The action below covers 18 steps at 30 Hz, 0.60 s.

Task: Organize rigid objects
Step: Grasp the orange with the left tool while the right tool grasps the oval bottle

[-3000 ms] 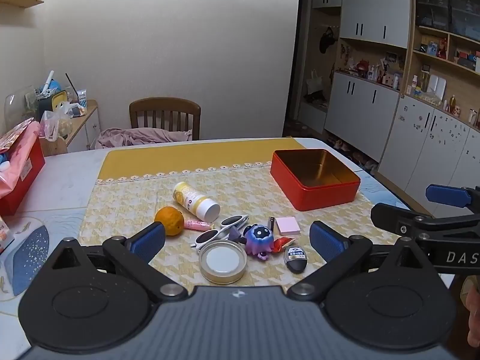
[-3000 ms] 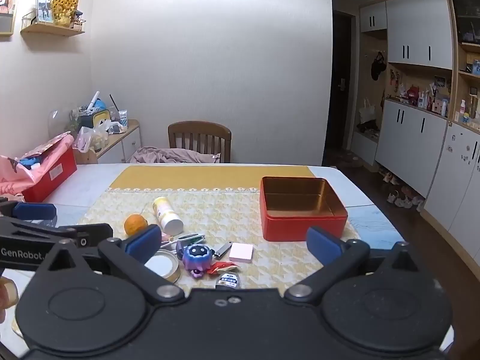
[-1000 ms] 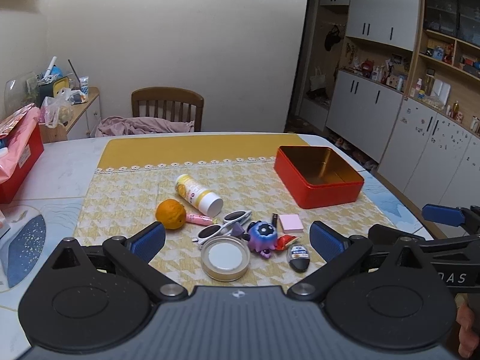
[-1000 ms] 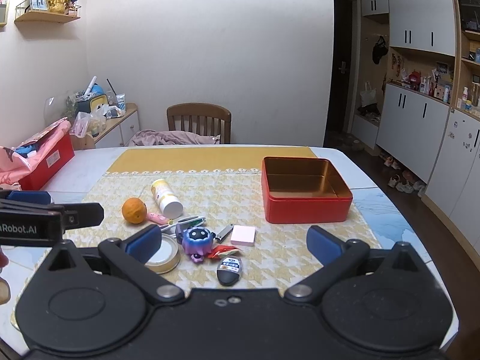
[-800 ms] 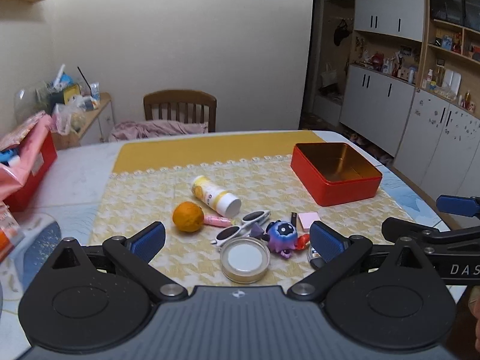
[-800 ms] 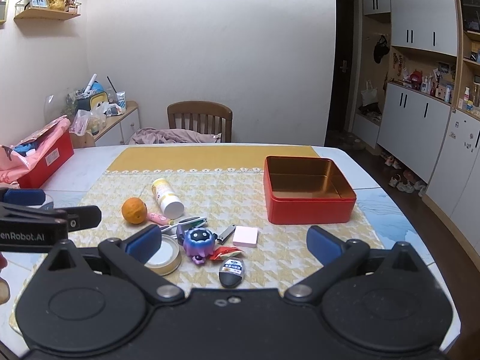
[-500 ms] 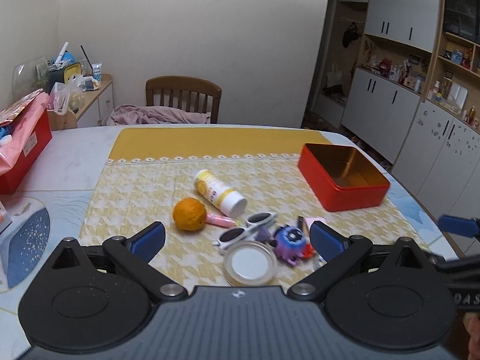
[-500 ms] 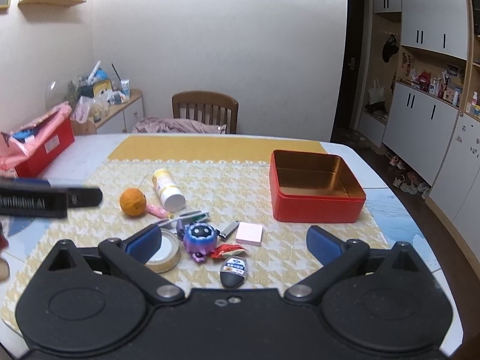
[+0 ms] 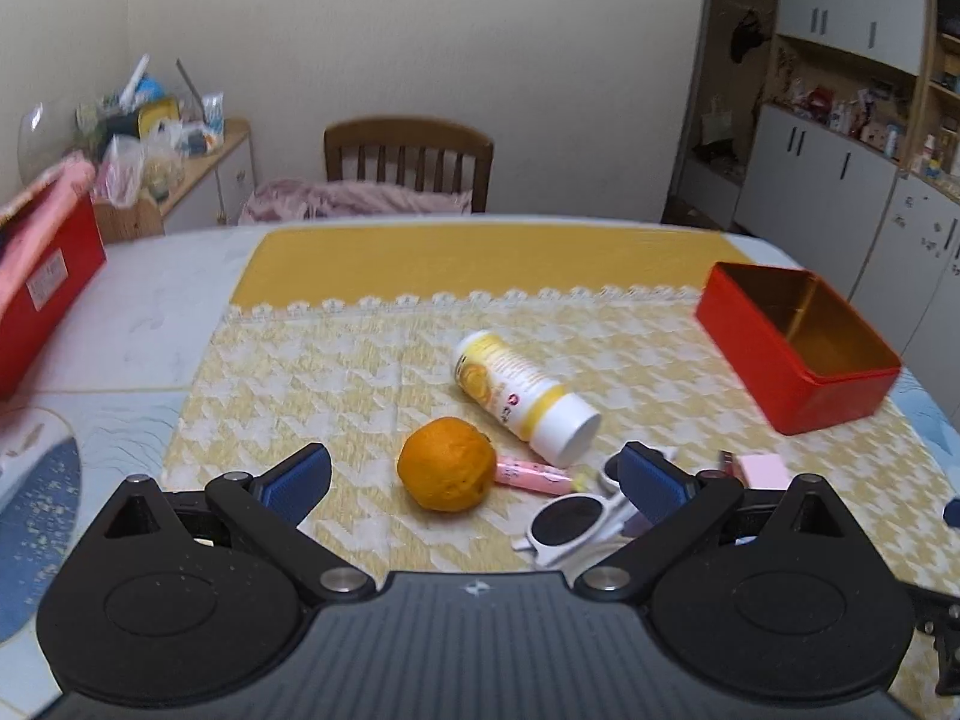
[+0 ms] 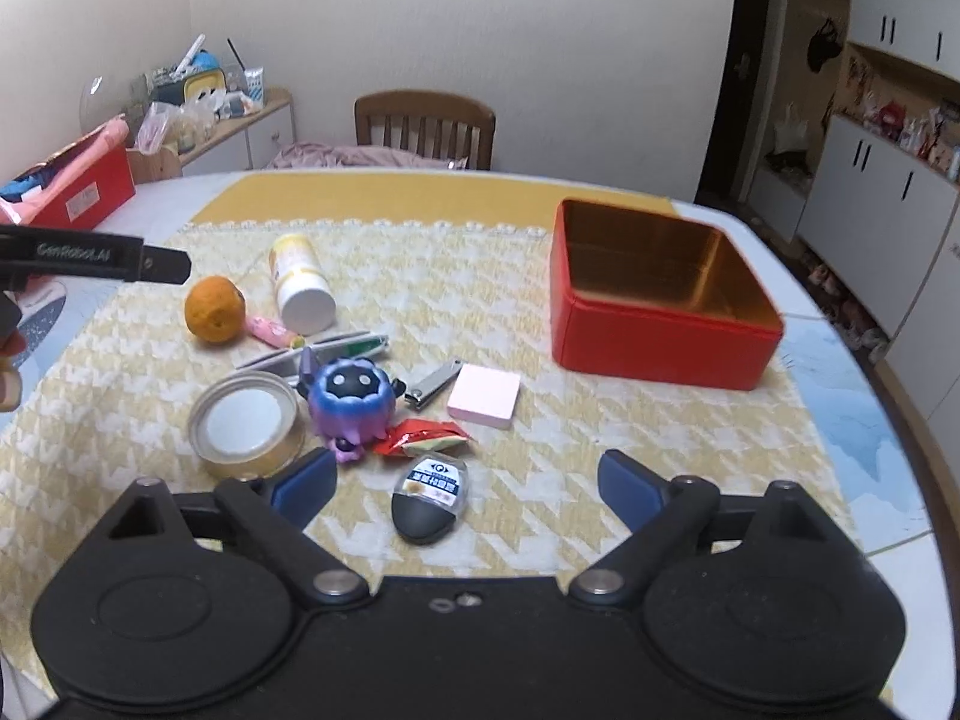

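My left gripper (image 9: 474,477) is open just above the yellow cloth, and an orange (image 9: 447,463) lies between its blue pads, untouched. A yellow-and-white bottle (image 9: 522,399) lies beyond it, with white sunglasses (image 9: 570,519) to the right. My right gripper (image 10: 467,487) is open with its jaws closing; a black oval case (image 10: 429,498) lies between them, not pressed. Ahead are a purple toy (image 10: 351,399), a round tin lid (image 10: 246,423), a nail clipper (image 10: 433,390) and a pink notepad (image 10: 485,396). An open red tin (image 10: 660,294) stands at the right.
A red box (image 9: 42,282) sits at the table's far left. A wooden chair (image 9: 408,162) stands behind the table. White cabinets (image 9: 840,180) line the right wall. A red snack packet (image 10: 423,438) lies by the toy. The left gripper's arm (image 10: 90,255) crosses the right view's left edge.
Both grippers came down and forward toward the cloth. The left one swung left until the orange lay between its pads. The right one closed in on the black case and its jaws narrowed slightly.
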Each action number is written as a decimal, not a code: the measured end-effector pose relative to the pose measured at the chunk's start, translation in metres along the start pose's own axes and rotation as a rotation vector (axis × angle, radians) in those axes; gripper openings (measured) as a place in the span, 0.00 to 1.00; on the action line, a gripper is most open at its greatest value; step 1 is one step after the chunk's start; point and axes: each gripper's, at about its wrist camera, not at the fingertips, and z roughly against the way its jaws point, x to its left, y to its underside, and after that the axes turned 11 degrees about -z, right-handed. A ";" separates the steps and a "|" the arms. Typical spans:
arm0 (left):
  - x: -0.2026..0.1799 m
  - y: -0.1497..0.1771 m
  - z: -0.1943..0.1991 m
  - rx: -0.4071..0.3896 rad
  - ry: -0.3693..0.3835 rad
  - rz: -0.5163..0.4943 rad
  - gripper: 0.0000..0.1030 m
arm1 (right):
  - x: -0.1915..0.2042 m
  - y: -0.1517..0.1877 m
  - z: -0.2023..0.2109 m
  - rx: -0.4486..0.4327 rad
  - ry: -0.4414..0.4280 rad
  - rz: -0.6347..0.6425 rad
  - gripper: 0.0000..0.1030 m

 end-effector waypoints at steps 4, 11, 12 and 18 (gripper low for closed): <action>0.002 -0.002 -0.028 0.031 -0.017 -0.009 0.99 | 0.000 -0.001 -0.025 0.057 -0.037 0.019 0.83; 0.013 0.002 -0.065 0.114 -0.034 0.027 0.95 | 0.012 0.003 -0.053 0.132 -0.053 0.069 0.76; 0.014 0.003 -0.069 0.126 -0.031 0.033 0.89 | 0.014 0.004 -0.056 0.146 -0.054 0.073 0.74; 0.015 0.006 -0.084 0.161 -0.018 0.031 0.81 | 0.018 0.005 -0.071 0.200 -0.052 0.051 0.65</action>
